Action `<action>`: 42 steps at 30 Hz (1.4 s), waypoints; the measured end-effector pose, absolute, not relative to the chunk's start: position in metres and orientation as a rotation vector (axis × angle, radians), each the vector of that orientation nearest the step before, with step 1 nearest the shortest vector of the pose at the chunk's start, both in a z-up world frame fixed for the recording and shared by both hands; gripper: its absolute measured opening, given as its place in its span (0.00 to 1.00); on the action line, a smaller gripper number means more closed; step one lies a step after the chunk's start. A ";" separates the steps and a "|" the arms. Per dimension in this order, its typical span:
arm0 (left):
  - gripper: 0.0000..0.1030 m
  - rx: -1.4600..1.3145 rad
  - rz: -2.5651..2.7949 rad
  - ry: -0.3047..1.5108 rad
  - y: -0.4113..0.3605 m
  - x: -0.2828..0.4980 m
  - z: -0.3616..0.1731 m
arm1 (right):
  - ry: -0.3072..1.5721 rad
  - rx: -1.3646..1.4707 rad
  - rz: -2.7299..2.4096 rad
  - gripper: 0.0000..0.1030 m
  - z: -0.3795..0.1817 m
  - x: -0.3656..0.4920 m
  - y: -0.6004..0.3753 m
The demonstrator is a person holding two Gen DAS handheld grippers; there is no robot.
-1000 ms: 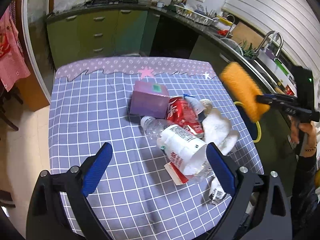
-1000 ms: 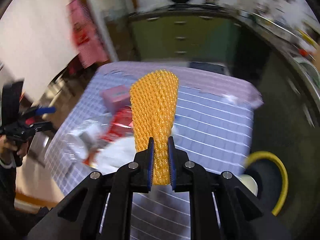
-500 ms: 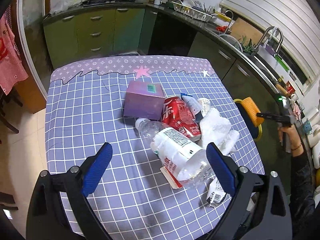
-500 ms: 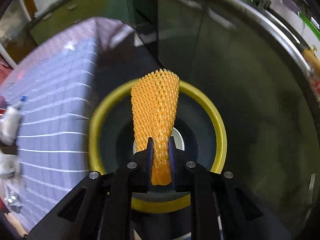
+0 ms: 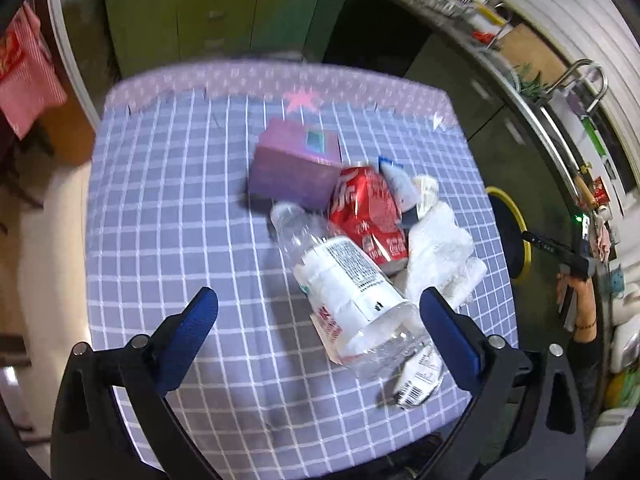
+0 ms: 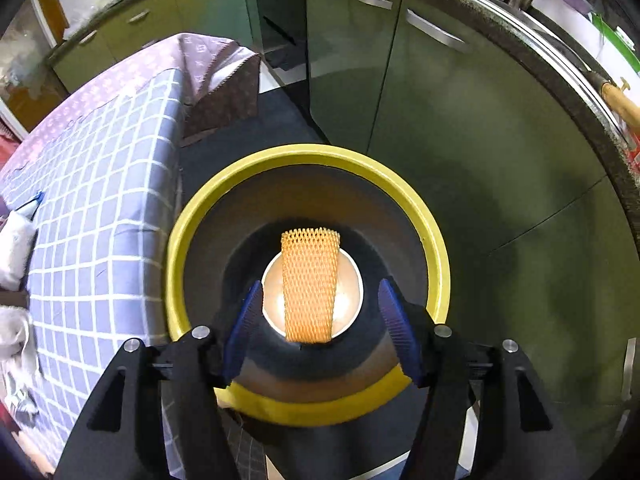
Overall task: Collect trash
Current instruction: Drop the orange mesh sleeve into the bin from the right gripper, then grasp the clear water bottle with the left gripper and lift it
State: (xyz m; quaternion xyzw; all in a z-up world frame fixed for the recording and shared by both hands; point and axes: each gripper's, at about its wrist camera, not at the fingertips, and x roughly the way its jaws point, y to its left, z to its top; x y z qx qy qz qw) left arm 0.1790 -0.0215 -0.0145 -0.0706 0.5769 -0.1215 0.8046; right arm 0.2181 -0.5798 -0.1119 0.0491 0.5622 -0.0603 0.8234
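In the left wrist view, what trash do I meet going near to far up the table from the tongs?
Small barcode wrapper → clear plastic bottle → red soda can → purple box. The white tissue and tube overlap the can, so I left them out.

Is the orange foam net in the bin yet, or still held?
In. The orange foam net sits inside the yellow-rimmed bin, free of the right gripper, whose jaws have just opened.

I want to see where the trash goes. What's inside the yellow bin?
An orange foam net lies in the yellow bin, over a pale round thing. The net hides what is beneath it.
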 end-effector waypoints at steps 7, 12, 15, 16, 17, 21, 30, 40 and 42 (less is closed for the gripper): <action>0.93 -0.174 -0.199 1.442 -0.044 0.204 -0.035 | 1.204 0.119 -0.077 0.59 -0.112 0.205 -0.570; 0.93 -0.150 -0.134 1.531 -0.054 0.228 -0.046 | 1.209 0.114 -0.039 0.58 -0.117 0.201 -0.560; 0.91 -0.105 -0.092 1.590 -0.058 0.236 -0.057 | 1.209 0.114 -0.018 0.59 -0.116 0.200 -0.556; 0.90 -0.100 -0.087 1.607 -0.059 0.238 -0.059 | 1.210 0.113 -0.013 0.60 -0.117 0.200 -0.555; 0.87 -0.102 -0.087 1.627 -0.060 0.240 -0.063 | 1.211 0.112 -0.008 0.60 -0.117 0.200 -0.555; 0.68 -0.117 -0.104 1.709 -0.066 0.241 -0.077 | 1.217 0.105 0.002 0.60 -0.117 0.201 -0.552; 0.61 -0.102 -0.101 1.750 -0.067 0.251 -0.088 | 1.239 0.110 0.015 0.61 -0.126 0.203 -0.552; 0.57 -0.077 -0.167 1.727 -0.046 0.239 -0.075 | 1.235 0.097 0.011 0.61 -0.119 0.201 -0.549; 0.57 -0.069 -0.182 1.710 -0.040 0.234 -0.069 | 1.234 0.091 0.016 0.61 -0.118 0.202 -0.545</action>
